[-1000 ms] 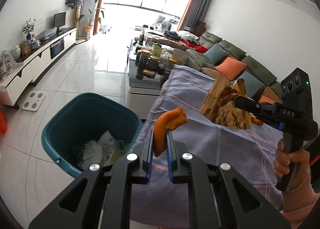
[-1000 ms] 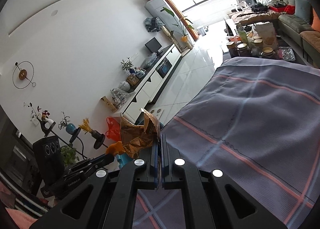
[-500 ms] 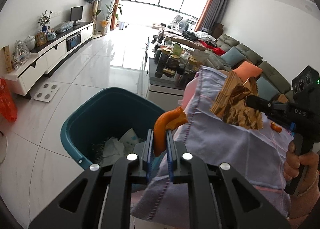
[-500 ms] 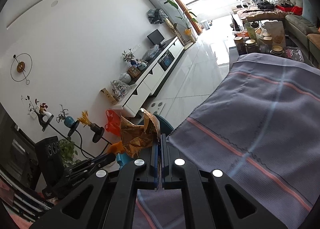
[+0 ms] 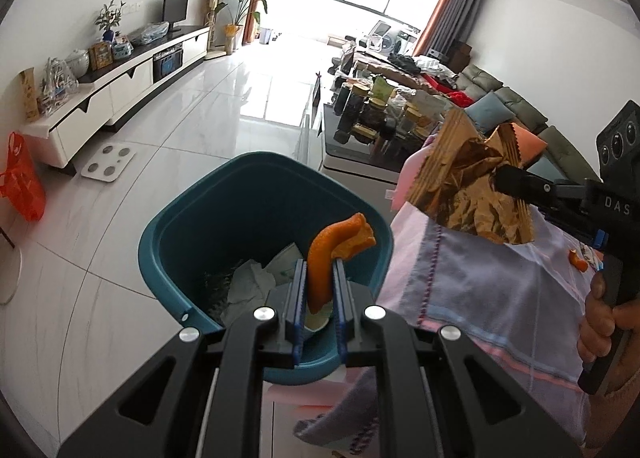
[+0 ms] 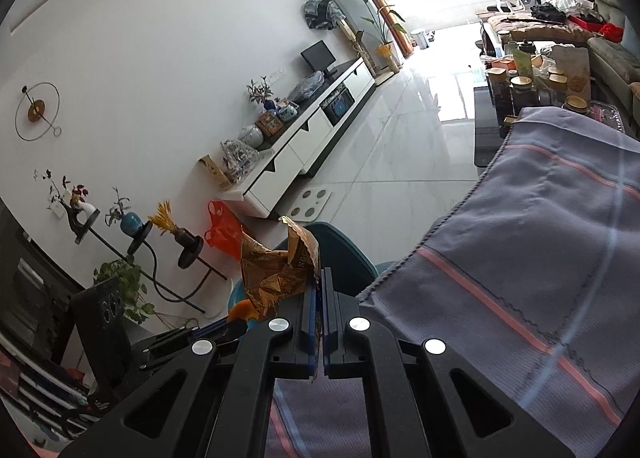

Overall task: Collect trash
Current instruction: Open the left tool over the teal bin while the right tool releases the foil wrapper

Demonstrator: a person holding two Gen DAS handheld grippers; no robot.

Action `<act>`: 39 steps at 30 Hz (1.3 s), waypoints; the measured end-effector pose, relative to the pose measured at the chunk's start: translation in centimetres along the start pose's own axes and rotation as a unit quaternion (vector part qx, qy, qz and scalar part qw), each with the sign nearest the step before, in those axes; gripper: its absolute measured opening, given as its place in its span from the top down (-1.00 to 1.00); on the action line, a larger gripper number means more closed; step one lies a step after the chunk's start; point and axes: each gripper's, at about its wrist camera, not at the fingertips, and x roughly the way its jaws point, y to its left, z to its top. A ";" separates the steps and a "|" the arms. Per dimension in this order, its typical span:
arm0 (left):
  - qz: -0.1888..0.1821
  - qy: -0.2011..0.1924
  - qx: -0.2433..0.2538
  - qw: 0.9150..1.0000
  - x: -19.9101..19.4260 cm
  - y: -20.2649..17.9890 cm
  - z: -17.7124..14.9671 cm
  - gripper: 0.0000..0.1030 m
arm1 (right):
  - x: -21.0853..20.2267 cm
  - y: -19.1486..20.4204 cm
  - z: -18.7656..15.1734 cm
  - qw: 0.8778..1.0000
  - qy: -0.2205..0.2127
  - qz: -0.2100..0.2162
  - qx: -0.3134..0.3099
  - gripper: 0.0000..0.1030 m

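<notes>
An orange peel (image 5: 320, 264) is clamped in the left gripper (image 5: 319, 278) at lower centre, above the teal bin (image 5: 168, 234). A gold foil wrapper (image 6: 276, 270) is pinched by the right gripper (image 6: 319, 298), not yet binned. One peel scrap (image 5: 577, 260) is left on the cloth (image 5: 500, 286).

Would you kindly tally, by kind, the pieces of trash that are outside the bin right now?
Orange peel: 2, one clamped in the left gripper over the teal bin, as orange peel, and one small peel scrap on the tablecloth.
Gold foil wrapper: 1, clamped in the right gripper.
Total: 3
</notes>
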 end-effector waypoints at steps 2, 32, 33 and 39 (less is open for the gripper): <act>0.003 0.002 -0.003 1.000 0.3 0.3 0.0 0.74 | 0.7 0.2 0.1 1.000 0.006 -0.002 -0.002 0.95; 0.011 0.039 -0.055 0.998 5.0 2.5 0.1 0.68 | 8.3 1.8 0.2 0.997 0.068 -0.036 0.005 0.85; 0.009 0.041 -0.057 0.998 5.2 2.6 0.0 0.63 | 8.4 1.8 0.2 0.997 0.069 -0.037 0.005 0.85; 0.008 0.035 -0.063 0.997 5.4 2.8 -0.3 0.35 | 8.6 1.6 0.0 0.997 0.071 -0.042 0.011 0.60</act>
